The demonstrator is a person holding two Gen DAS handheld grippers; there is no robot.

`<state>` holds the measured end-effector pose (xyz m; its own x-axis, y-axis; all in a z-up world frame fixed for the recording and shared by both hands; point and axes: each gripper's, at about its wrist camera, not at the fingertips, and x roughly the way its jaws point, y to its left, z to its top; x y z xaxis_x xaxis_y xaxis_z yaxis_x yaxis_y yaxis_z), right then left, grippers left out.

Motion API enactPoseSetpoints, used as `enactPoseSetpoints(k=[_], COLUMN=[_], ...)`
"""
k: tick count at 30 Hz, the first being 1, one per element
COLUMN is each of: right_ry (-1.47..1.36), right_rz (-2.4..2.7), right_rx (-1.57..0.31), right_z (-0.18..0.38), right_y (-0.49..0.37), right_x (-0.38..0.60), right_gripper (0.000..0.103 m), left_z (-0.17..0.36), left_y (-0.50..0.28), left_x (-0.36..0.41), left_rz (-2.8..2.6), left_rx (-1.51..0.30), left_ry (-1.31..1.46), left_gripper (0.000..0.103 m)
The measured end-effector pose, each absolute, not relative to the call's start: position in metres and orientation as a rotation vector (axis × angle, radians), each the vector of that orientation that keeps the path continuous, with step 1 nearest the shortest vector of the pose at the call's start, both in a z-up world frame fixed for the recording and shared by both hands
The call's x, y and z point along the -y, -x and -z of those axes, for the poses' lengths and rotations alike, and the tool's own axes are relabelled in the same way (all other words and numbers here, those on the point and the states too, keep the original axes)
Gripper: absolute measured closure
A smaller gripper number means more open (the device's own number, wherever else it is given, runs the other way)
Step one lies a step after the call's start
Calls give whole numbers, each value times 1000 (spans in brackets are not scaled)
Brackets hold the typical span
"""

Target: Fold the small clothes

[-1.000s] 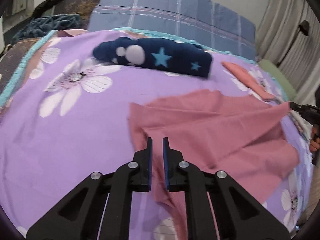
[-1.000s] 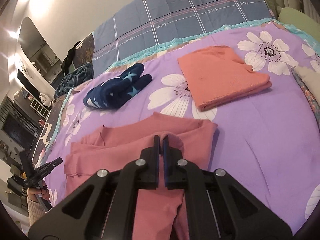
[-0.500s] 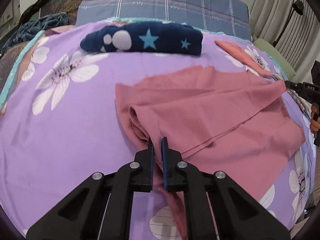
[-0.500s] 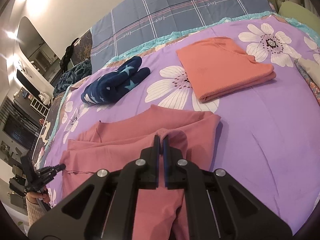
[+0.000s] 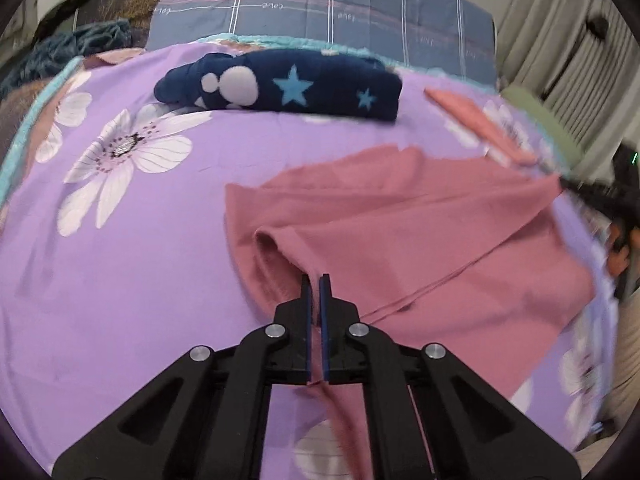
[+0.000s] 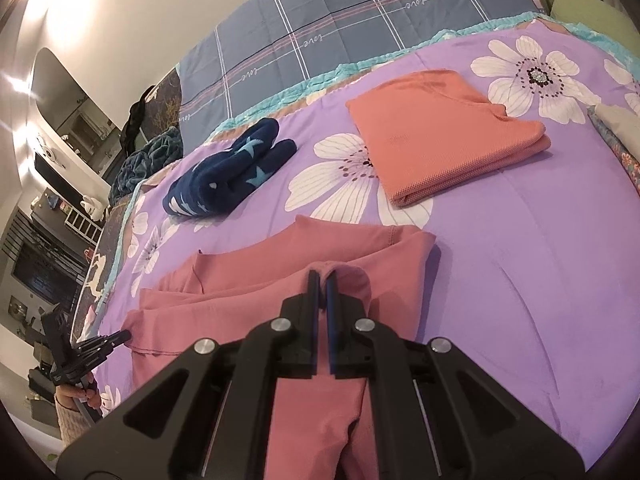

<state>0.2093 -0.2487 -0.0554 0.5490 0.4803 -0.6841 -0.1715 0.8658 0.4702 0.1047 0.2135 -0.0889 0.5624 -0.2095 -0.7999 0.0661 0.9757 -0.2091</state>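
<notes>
A dusty pink garment (image 5: 400,220) lies spread on the purple flowered blanket (image 5: 120,260), its near edge doubled over. My left gripper (image 5: 315,278) is at the garment's left end, its jaws closing tight on a rolled fold of the pink cloth, which hangs down between the fingers. My right gripper (image 6: 321,276) is shut on a pinch of the same pink garment (image 6: 280,264) at its right end. Each gripper shows small in the other's view: the right gripper (image 5: 592,192) blurred at the cloth's far corner, the left gripper (image 6: 108,338) at the opposite corner.
A rolled navy garment (image 5: 296,88) with stars lies behind the pink one. A folded orange garment (image 6: 440,136) rests at the back right. A blue plaid quilt (image 6: 360,20) and a green pillow (image 6: 588,8) line the head of the bed.
My left gripper has narrowed onto the pink cloth's left edge, which now forms a raised fold between its fingers. The right gripper has kept its grip and place.
</notes>
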Motion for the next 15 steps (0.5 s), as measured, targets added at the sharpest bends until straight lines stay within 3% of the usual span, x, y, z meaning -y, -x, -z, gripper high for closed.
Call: enactPoseSetpoints(k=[4,6,7,8,9,11,13,15], right_ry=[-467,-506,-477,-454,-435,-435,-395,-320], right_rz=[-384,-348,-284,-255,-245,-275,-321,-348], right_rx=[-885,-873,-861,-863,-872,-880,-877,-890], right_z=[47,46,46,47,50,54,57,62], right_y=[-227,-242,-252,-256,-260,-258,-252,-250], right_x=[257,260,261,260,260,263,263,258], right_gripper=[100,94,85,69,67,66,62,60], left_z=[69,68,70,73,77,85,91,96], left_y=[-139,-161,-172,-178,-183,-185,-182,-181], left_x=[-232,-239,-241,-242,-244,-247,-247,-247], left_rz=[101,31,-63,-120,-148,-114,-66,-51], left_rx=[-891,-850,-810,-799,-803,-811,-815,-825], left_ry=[294,304,255,223,206,239,261,240], left_gripper=[100,96,77,66,55,55,43,41])
